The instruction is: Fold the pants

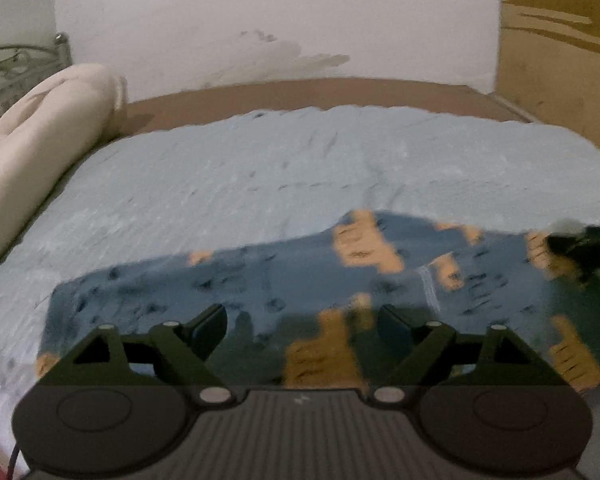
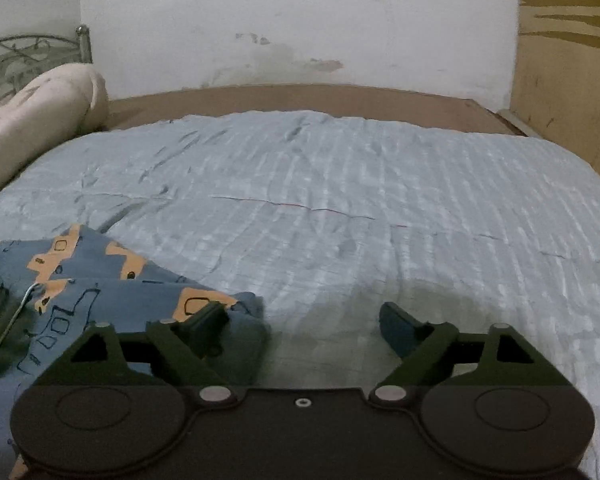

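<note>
Where the light blue bedspread (image 1: 284, 176) covers the bed, blue pants (image 1: 260, 284) with orange patches, lying in a flat folded band across its near part. Just above that band, left gripper (image 1: 302, 322), jaws spread wide, nothing between the pads, cloth visible through the gap but not pinched. At the far right edge of the left wrist view, a dark blurred shape over the end of the pants, probably the other gripper, too smeared to tell.

In the right wrist view, right gripper (image 2: 302, 320) likewise wide apart and empty, bare bedspread (image 2: 340, 208) showing between its fingers. Left finger (image 2: 208, 324) over the crumpled end of the pants (image 2: 100, 288), contact not clear; right finger (image 2: 398, 326) well apart from the cloth, over plain bedding. Pants confined to the lower left of that view, edges layered, a pale seam line running along one fold.

Beyond, a cream bolster pillow (image 1: 48, 128) along the left side of the bed, a metal scrollwork headboard (image 2: 24, 56) behind it, a stained white wall (image 2: 300, 28) at the back, and a wooden panel (image 1: 560, 60) to the right.
</note>
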Available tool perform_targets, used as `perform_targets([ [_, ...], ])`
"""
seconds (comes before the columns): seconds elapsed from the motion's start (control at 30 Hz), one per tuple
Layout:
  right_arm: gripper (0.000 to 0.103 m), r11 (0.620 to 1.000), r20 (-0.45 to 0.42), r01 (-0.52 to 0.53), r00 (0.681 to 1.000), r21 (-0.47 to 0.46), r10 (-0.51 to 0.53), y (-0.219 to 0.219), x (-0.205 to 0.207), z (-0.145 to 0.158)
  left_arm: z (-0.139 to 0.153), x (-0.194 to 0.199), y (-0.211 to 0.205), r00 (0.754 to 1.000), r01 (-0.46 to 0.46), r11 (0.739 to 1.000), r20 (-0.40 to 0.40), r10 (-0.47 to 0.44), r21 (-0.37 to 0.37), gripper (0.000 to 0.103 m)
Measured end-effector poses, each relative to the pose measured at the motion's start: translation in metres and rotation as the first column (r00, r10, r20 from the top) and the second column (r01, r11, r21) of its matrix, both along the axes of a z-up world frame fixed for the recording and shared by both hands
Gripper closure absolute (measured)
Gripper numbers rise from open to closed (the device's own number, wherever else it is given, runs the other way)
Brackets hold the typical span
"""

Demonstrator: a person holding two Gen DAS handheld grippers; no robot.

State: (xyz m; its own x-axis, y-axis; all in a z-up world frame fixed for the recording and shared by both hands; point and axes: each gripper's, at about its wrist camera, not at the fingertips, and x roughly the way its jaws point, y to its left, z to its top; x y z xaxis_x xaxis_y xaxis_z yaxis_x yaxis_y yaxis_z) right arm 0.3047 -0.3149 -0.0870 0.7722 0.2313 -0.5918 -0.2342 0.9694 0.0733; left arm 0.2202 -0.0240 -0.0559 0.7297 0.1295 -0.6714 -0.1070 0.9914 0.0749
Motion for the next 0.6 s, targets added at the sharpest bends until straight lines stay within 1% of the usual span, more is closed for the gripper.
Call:
perform_targets([
  [0.07,0.018,1.0,0.037,0.023,0.999,0.003,-0.023,0.0,-0.008,0.005,-0.008,-0.001,0.005,1.0,0.0,1.0,-0.008,0.0,0.018,0.016],
  [0.1,0.015,0.999,0.058,0.031,0.998,-0.013,-0.03,0.001,-0.008,0.005,-0.014,0.0,0.004,1.0,-0.005,0.999,-0.016,0.005,0.041,0.015],
  [0.13,0.011,0.998,0.055,0.042,0.998,-0.044,-0.039,0.003,-0.008,0.001,-0.019,0.002,0.002,0.999,-0.011,0.998,-0.033,0.013,0.065,0.015],
  [0.17,0.009,0.997,0.017,0.045,0.999,-0.062,-0.044,0.002,-0.003,-0.006,-0.02,0.002,0.002,0.999,-0.007,0.998,-0.033,0.01,0.07,0.015],
  [0.2,0.009,0.998,0.002,0.048,0.999,-0.044,-0.048,0.002,-0.002,-0.007,-0.017,0.0,0.003,1.0,-0.007,0.998,-0.028,0.009,0.062,0.015],
  [0.23,0.009,0.998,0.011,0.053,0.999,-0.035,-0.053,0.001,-0.003,-0.004,-0.011,-0.004,0.006,1.0,-0.005,0.999,-0.02,0.006,0.036,0.014],
  [0.33,0.009,0.996,0.06,0.072,0.996,-0.06,-0.068,0.006,-0.021,0.011,0.013,-0.018,0.016,0.999,-0.007,0.999,0.033,0.009,-0.047,0.013],
  [0.37,0.007,0.996,0.074,0.069,0.995,-0.061,-0.065,0.009,-0.031,0.017,0.022,-0.025,0.022,0.998,-0.013,0.998,0.055,0.016,-0.06,0.011],
  [0.43,0.002,0.998,0.088,0.064,0.994,-0.031,-0.061,0.019,-0.057,0.023,0.041,-0.035,0.033,0.994,-0.031,0.996,0.1,0.04,-0.084,0.009],
  [0.53,0.001,1.0,0.104,-0.014,0.994,0.001,0.014,0.048,-0.098,0.022,0.07,-0.057,0.052,0.985,-0.06,0.992,0.152,0.077,-0.114,0.006],
  [0.6,0.001,0.997,0.123,-0.081,0.989,-0.002,0.08,0.072,-0.121,0.02,0.088,-0.077,0.066,0.978,-0.076,0.99,0.186,0.098,-0.123,0.002],
])
